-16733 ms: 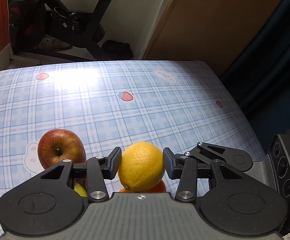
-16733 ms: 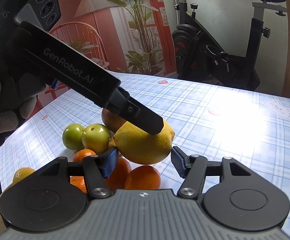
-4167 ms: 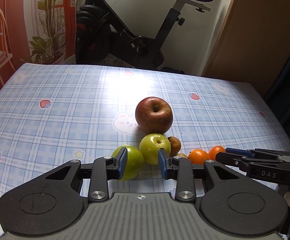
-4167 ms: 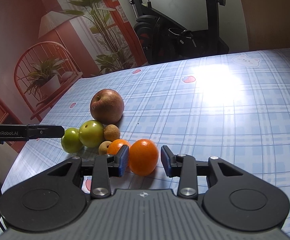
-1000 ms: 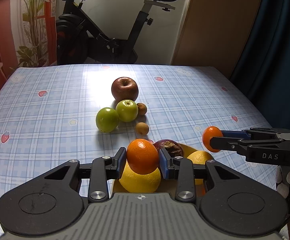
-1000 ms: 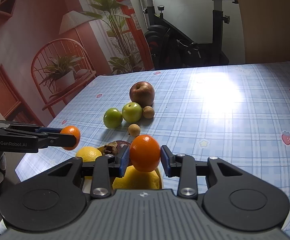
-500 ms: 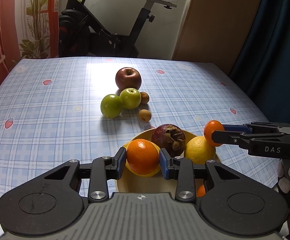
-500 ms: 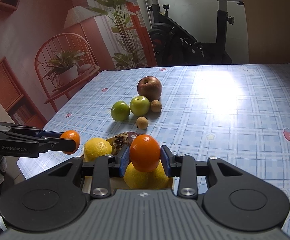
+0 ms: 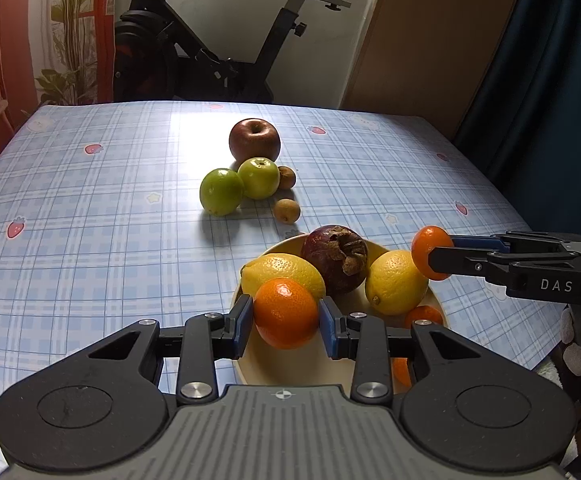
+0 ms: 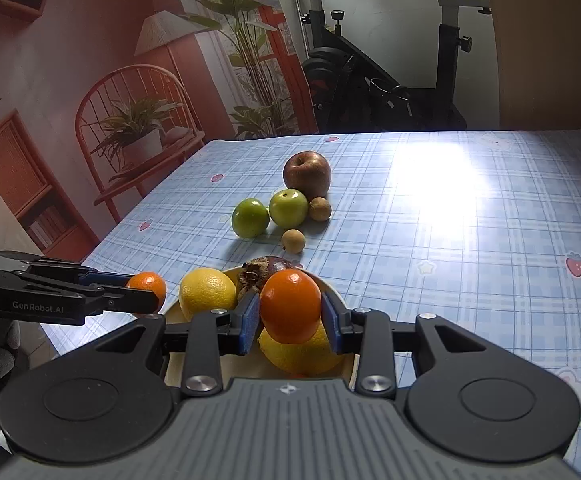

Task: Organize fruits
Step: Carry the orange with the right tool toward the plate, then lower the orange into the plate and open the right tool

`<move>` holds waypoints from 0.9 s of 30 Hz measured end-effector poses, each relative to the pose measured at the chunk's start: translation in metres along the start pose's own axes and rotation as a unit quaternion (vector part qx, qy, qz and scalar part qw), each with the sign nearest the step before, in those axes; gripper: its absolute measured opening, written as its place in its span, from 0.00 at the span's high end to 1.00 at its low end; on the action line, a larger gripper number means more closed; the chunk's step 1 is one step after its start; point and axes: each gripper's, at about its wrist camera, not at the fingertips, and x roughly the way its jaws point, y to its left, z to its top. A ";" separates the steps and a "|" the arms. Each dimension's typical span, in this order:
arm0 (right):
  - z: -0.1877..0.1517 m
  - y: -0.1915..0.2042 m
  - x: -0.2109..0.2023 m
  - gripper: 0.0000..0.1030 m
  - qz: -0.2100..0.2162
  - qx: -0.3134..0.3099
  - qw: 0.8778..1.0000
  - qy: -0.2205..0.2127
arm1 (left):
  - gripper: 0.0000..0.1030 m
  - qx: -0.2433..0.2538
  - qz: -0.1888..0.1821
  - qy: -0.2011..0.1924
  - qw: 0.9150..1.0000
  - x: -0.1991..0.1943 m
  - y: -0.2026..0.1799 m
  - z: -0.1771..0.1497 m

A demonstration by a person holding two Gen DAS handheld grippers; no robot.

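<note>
Orange mandarin (image 9: 285, 313) clamped in my left tool (image 9: 286, 326), above the yellow bowl (image 9: 436, 304); a second mandarin (image 10: 290, 305) clamped in my right tool (image 10: 290, 322), likewise. I lower each into a gap between the lemons before releasing.

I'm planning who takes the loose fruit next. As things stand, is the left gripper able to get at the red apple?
Probably not yet: the left gripper is shut on an orange over the plate. The red apple sits farther back, behind two green apples, with open tablecloth beside it.
</note>
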 end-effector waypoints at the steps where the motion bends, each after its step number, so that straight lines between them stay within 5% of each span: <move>1: -0.001 0.002 -0.001 0.64 0.001 -0.002 1.000 0.001 | 0.63 0.001 0.000 0.002 1.000 0.000 0.000 -0.001; 27: -0.001 0.030 0.037 0.64 0.025 -0.050 0.997 0.047 | 0.63 0.012 0.003 0.037 0.999 0.024 0.012 -0.009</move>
